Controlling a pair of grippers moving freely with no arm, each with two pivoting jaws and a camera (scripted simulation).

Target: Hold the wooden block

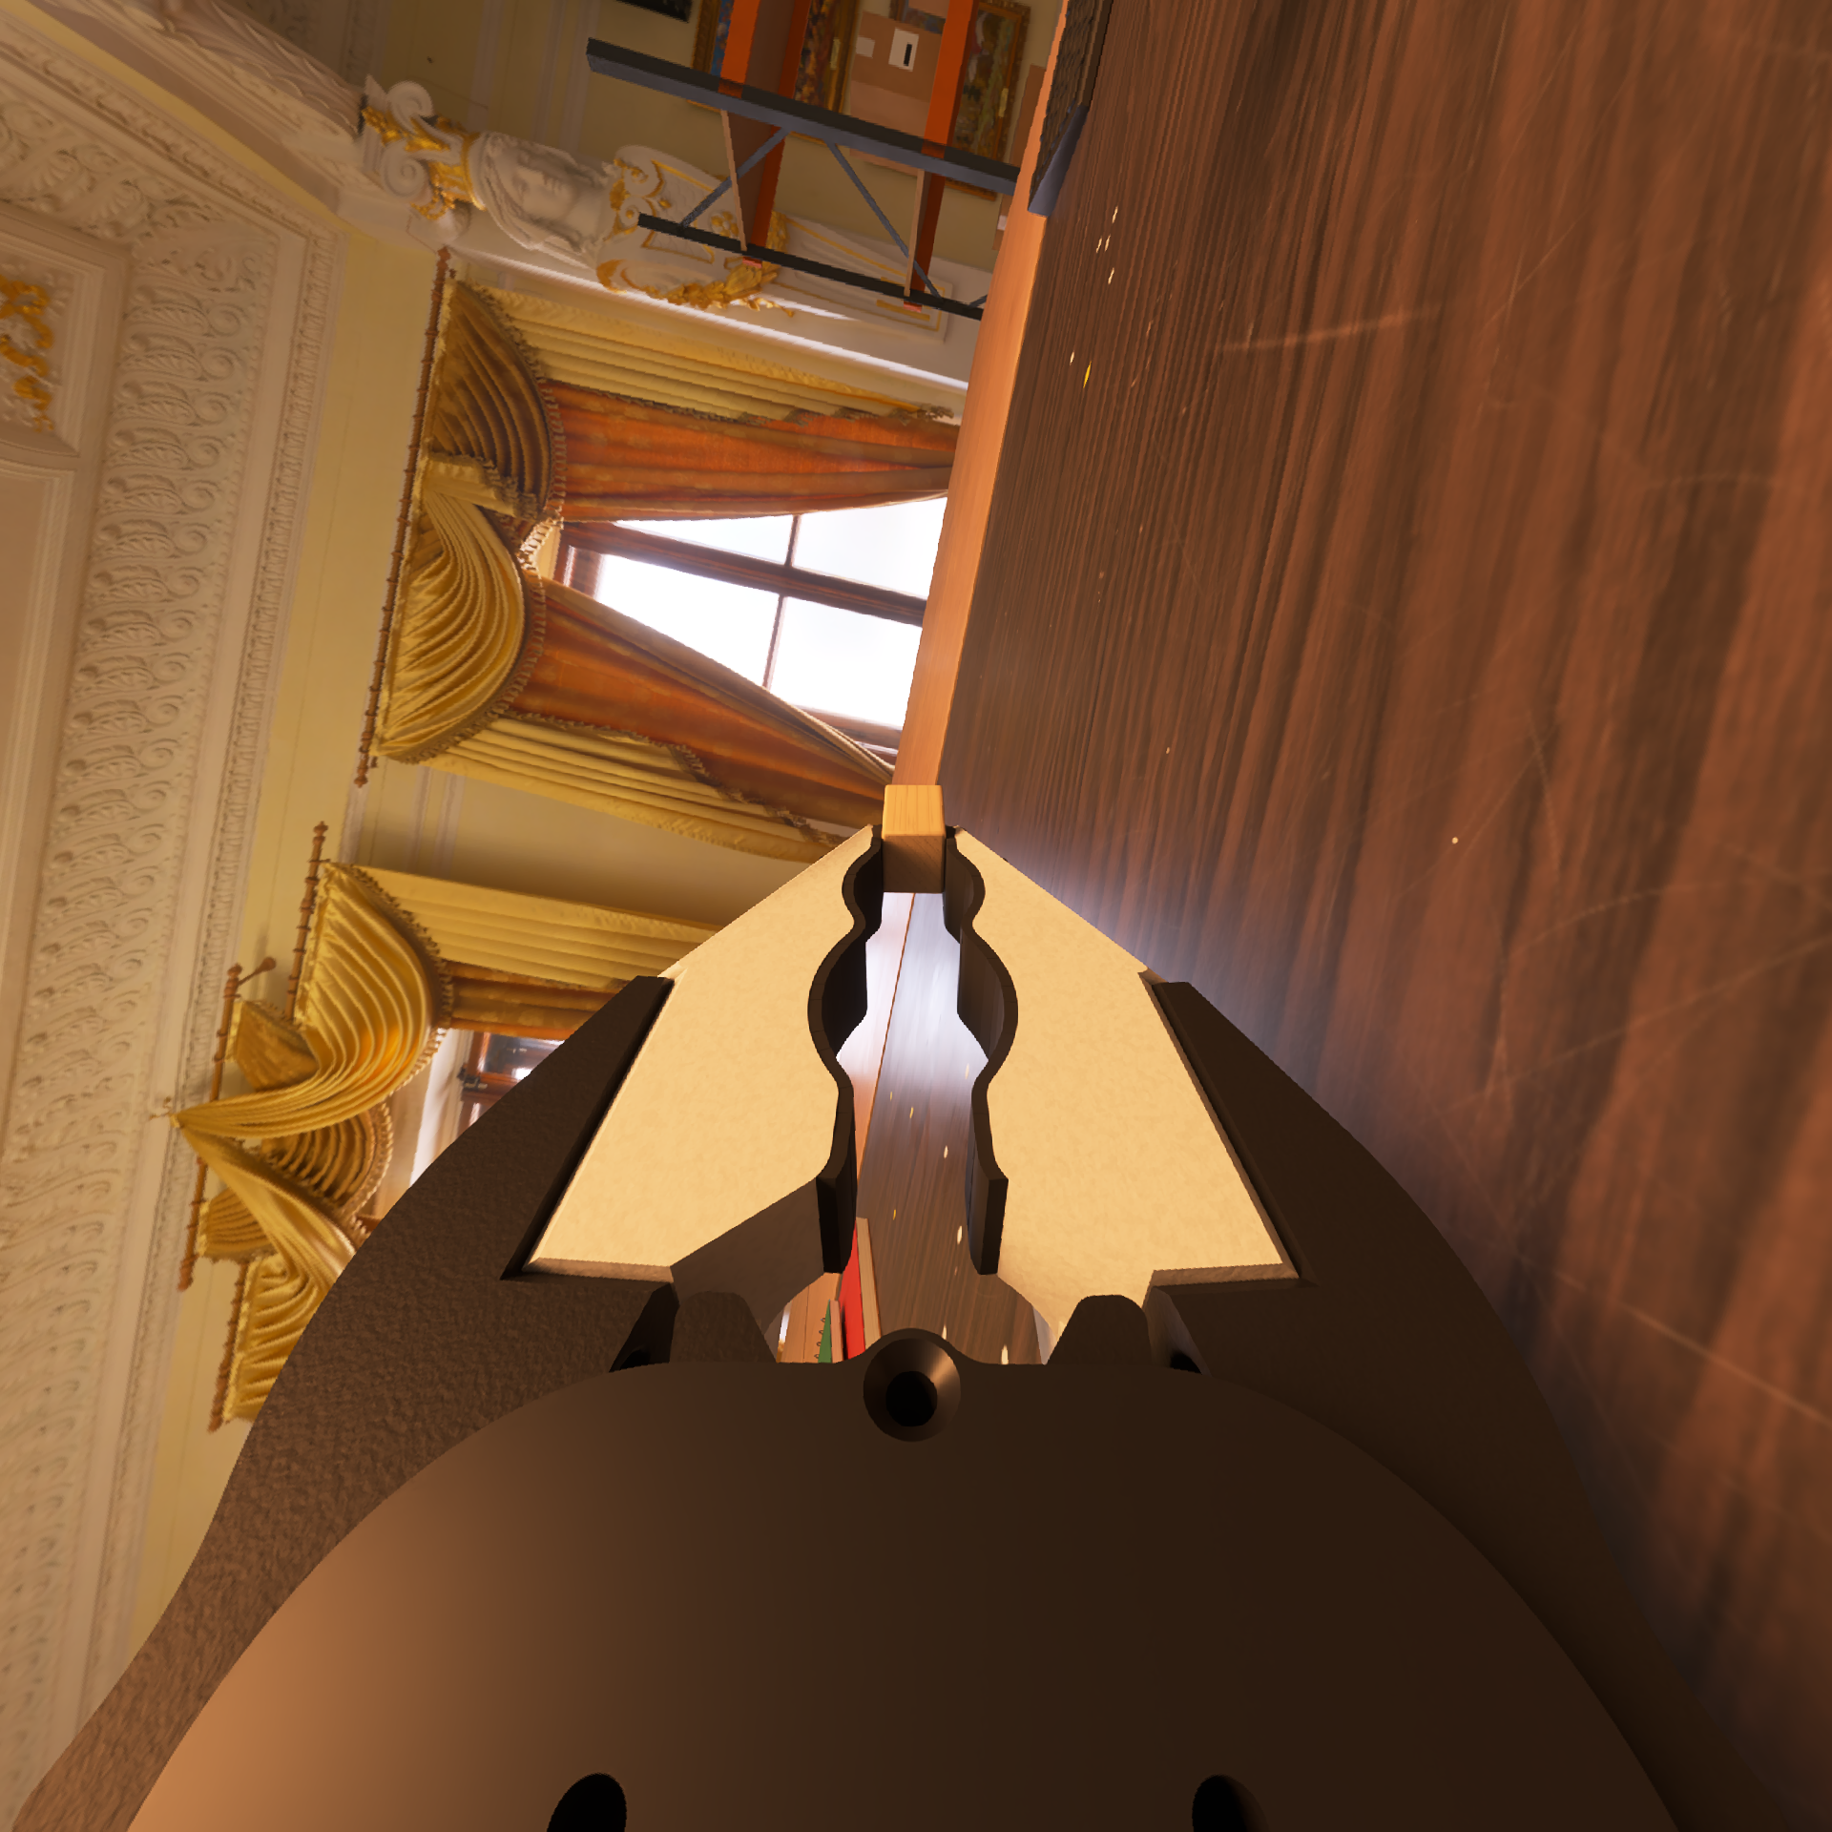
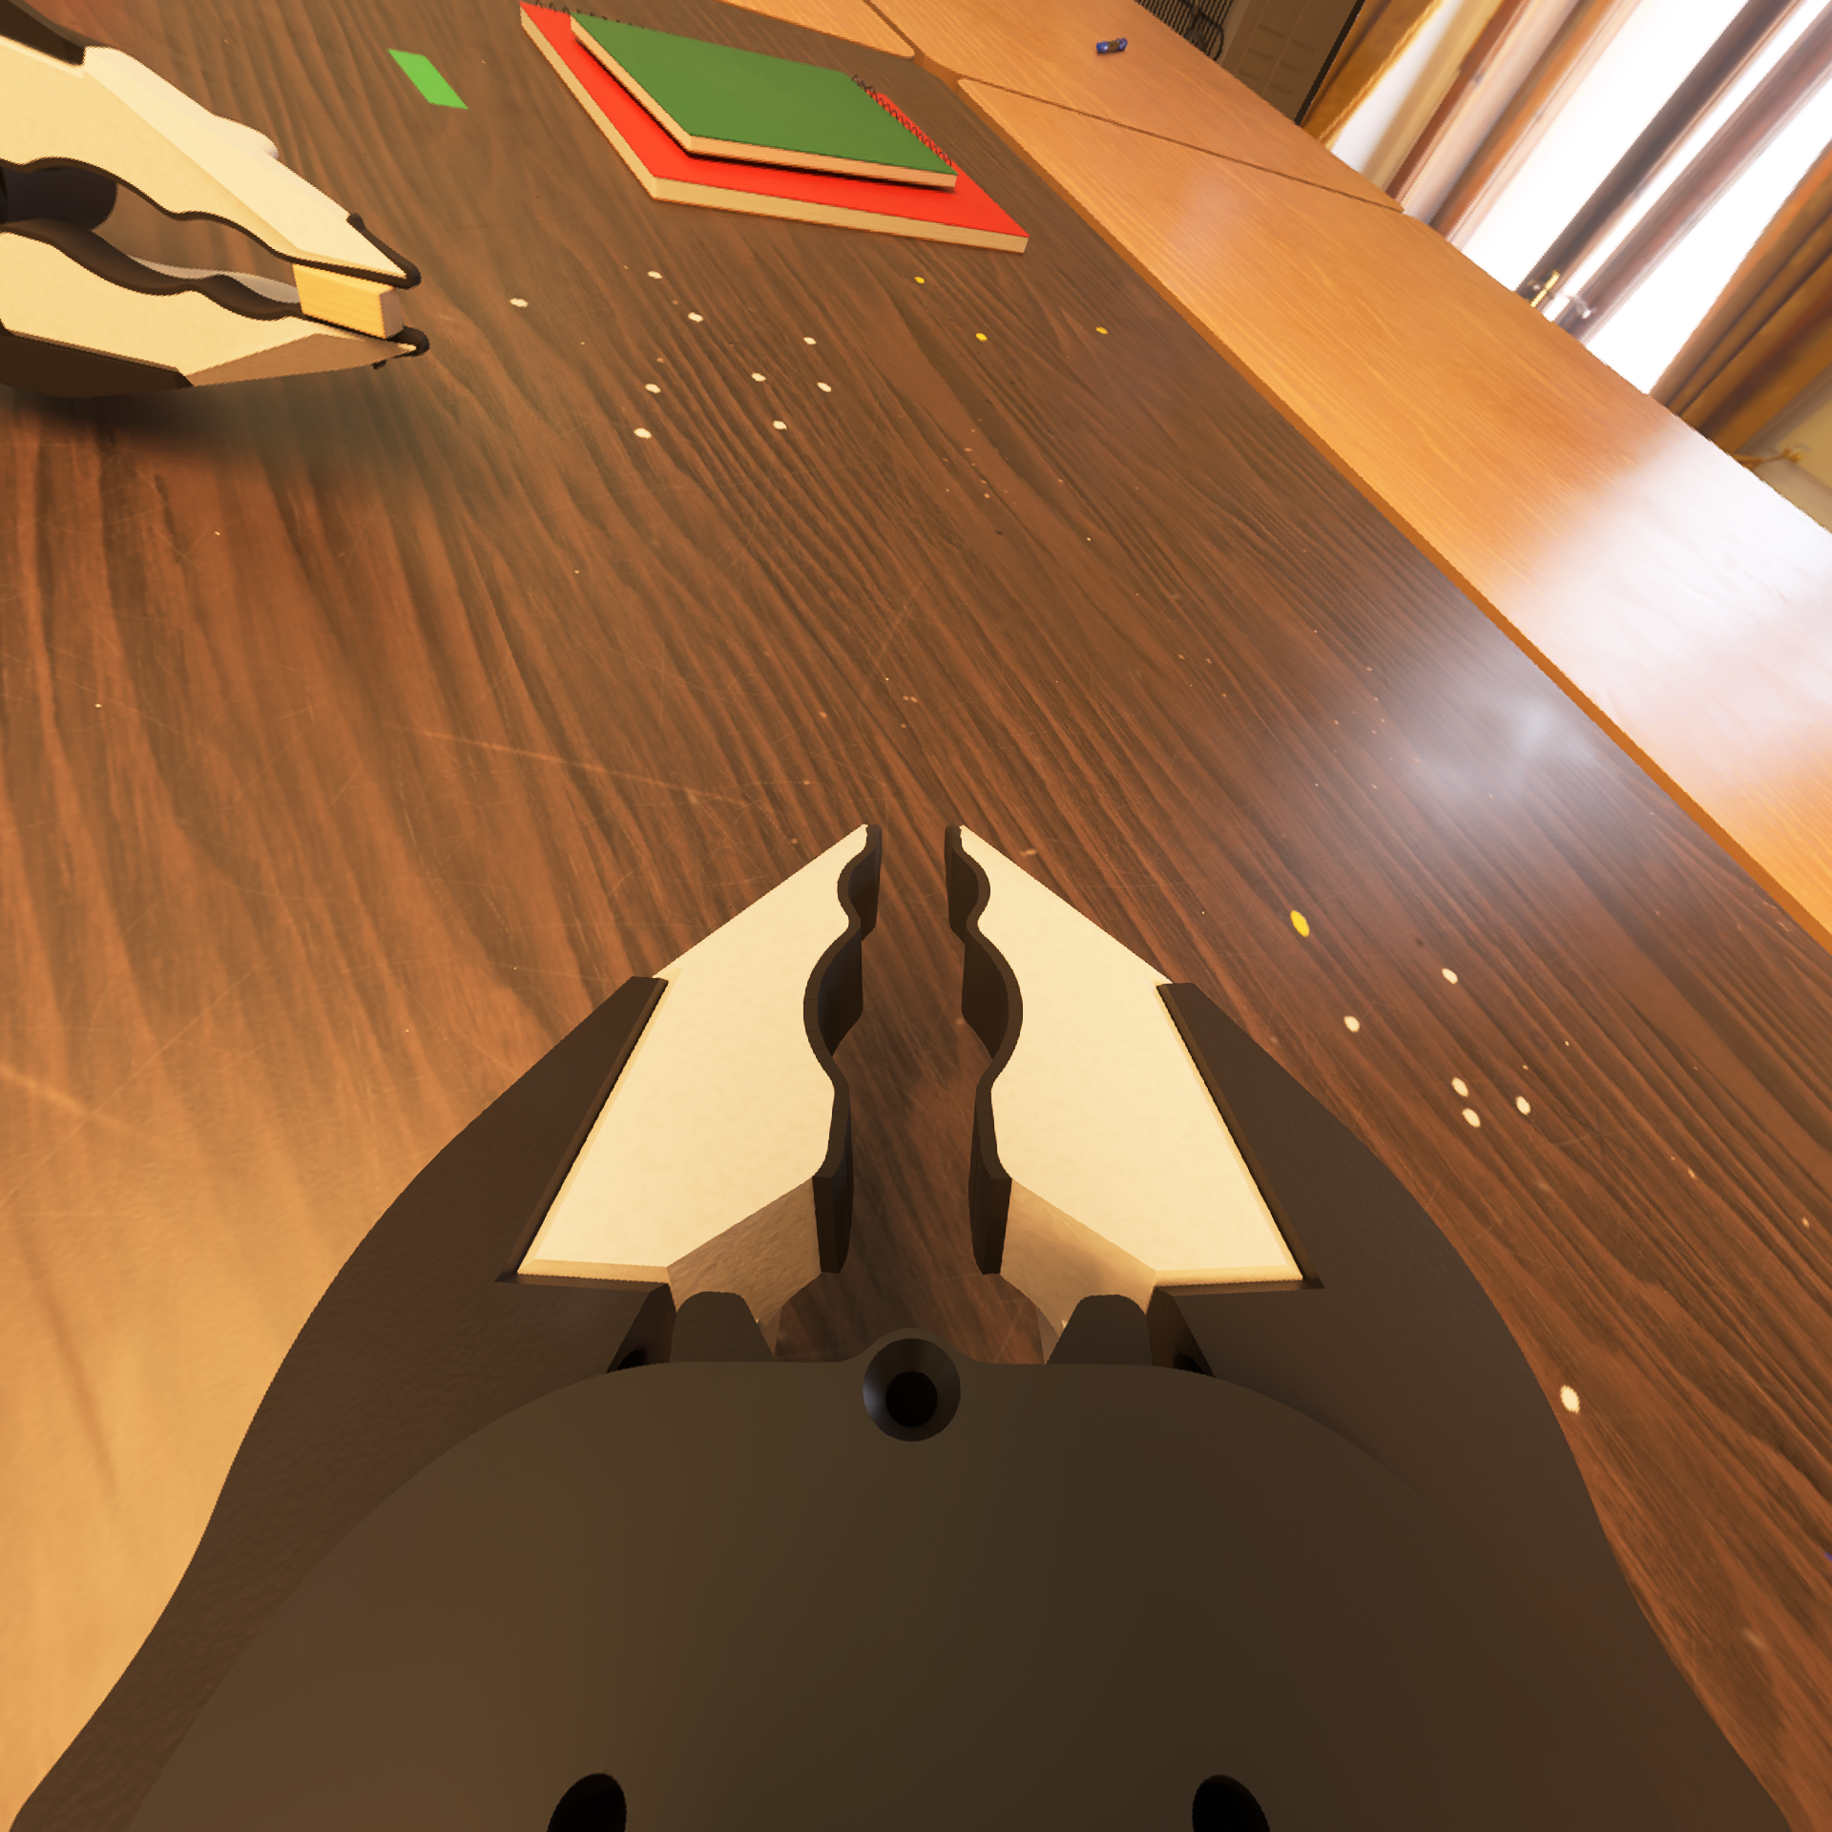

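Note:
A small light wooden block (image 1: 912, 841) sits clamped between the fingertips of my left gripper (image 1: 912, 855). That gripper is rolled on its side, with the dark wooden table (image 1: 1388, 694) along the right of its view. In the right wrist view the left gripper (image 2: 392, 309) shows at the upper left, holding the block (image 2: 349, 300) just above the table (image 2: 694, 644). My right gripper (image 2: 912, 843) hovers low over the table, its jaws a small gap apart with nothing between them.
A green notebook (image 2: 763, 104) lies on a red one (image 2: 853, 213) at the far side of the table, with a small green patch (image 2: 428, 77) to their left. Lighter tables (image 2: 1388, 347) adjoin on the right. Curtained windows (image 1: 773, 615) stand beyond.

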